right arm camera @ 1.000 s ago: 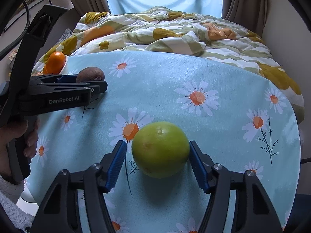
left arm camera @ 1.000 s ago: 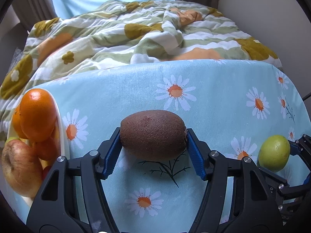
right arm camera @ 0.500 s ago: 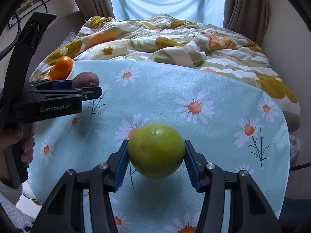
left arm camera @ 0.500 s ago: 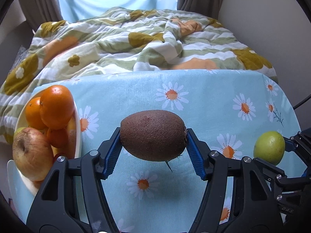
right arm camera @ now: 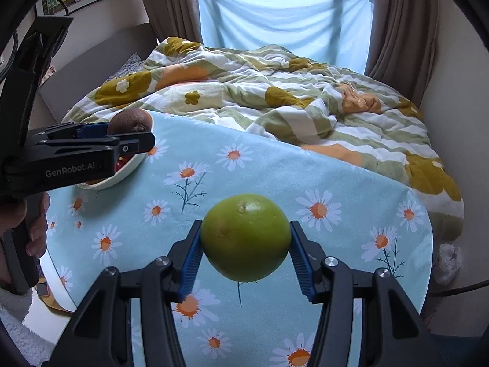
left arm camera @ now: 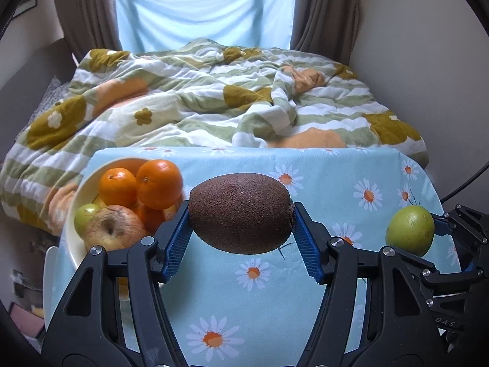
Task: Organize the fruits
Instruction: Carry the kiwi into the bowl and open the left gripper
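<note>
Bedroom: rumpled floral duvet [left arm camera: 214, 104] on the bed behind, curtained window beyond, and in front a counter [left arm camera: 330, 168] under a blue daisy cloth.

Left gripper [left arm camera: 241, 238]: jaws partway open, blue pads pressed on both ends of a brown kiwi [left arm camera: 240, 212], held clear of the cloth. Right gripper [right arm camera: 246, 255]: jaws narrower, clamped on the sides of a green apple [right arm camera: 246, 237], also up off the counter w/ its shadow below. Seen from the right wrist cam, the kiwi hangs just above the near edge of the bowl.

Outward, at the counter's left end: a white bowl [left arm camera: 71, 217], already well filled w/ two oranges [left arm camera: 140, 185] on top, a blotchy reddish apple [left arm camera: 113, 227] in front, a small green fruit [left arm camera: 84, 218] at the side and more orange fruit under (count not clear).

Progress, my read: most fruit is in the bowl; no loose fruit shows on the cloth, so the two pieces in hand look like the last. Left to do: drop kiwi in, then the apple (room is tight, pile is high, so a roll-off is possible).
</note>
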`<control>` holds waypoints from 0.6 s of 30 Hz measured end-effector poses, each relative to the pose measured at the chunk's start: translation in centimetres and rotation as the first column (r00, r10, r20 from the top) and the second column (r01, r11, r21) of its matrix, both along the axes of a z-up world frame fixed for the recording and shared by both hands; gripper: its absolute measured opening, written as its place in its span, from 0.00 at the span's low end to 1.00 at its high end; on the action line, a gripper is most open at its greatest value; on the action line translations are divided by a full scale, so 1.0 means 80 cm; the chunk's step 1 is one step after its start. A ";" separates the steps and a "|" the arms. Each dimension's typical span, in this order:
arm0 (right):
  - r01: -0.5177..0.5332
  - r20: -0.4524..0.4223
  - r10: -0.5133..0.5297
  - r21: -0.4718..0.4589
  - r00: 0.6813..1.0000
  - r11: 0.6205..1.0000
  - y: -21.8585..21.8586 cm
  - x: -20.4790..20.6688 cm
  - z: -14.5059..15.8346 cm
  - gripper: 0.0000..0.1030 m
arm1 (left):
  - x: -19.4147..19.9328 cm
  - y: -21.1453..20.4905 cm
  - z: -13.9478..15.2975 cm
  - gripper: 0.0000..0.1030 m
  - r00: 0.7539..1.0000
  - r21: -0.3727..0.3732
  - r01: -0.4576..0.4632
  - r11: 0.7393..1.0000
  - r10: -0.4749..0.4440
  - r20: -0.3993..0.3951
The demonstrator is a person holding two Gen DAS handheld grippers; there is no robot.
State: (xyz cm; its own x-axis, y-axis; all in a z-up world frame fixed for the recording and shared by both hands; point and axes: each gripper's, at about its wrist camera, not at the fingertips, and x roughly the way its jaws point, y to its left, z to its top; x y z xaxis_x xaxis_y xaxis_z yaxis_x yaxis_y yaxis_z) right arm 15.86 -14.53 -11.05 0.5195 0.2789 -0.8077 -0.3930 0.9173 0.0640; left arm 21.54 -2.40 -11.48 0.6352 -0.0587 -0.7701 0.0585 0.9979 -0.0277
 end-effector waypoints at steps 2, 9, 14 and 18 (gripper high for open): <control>-0.023 0.015 0.023 0.001 1.000 1.000 0.015 0.001 0.009 0.48 | -0.005 0.016 0.011 0.66 1.000 -0.004 -0.018 1.000 0.018 0.012; -0.090 0.033 0.090 0.017 0.995 0.996 0.076 0.009 0.032 0.48 | -0.015 0.084 0.036 0.66 0.997 0.003 -0.067 0.998 0.067 0.031; -0.126 0.029 0.125 0.033 0.992 0.991 0.125 0.020 0.038 0.48 | -0.008 0.136 0.044 0.66 0.996 0.013 -0.082 0.997 0.081 0.035; -0.137 0.030 0.136 0.038 0.990 0.990 0.165 0.029 0.040 0.48 | 0.003 0.175 0.042 0.66 0.997 0.019 -0.074 0.997 0.074 0.027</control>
State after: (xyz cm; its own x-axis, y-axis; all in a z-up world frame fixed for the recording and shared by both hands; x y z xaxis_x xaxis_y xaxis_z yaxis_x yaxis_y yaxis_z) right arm 18.19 -1.31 -7.83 0.4963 0.3802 -0.7805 -0.5161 0.8521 0.0869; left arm 21.76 11.59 -8.11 0.6571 0.0048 -0.7538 -0.0152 0.9999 -0.0069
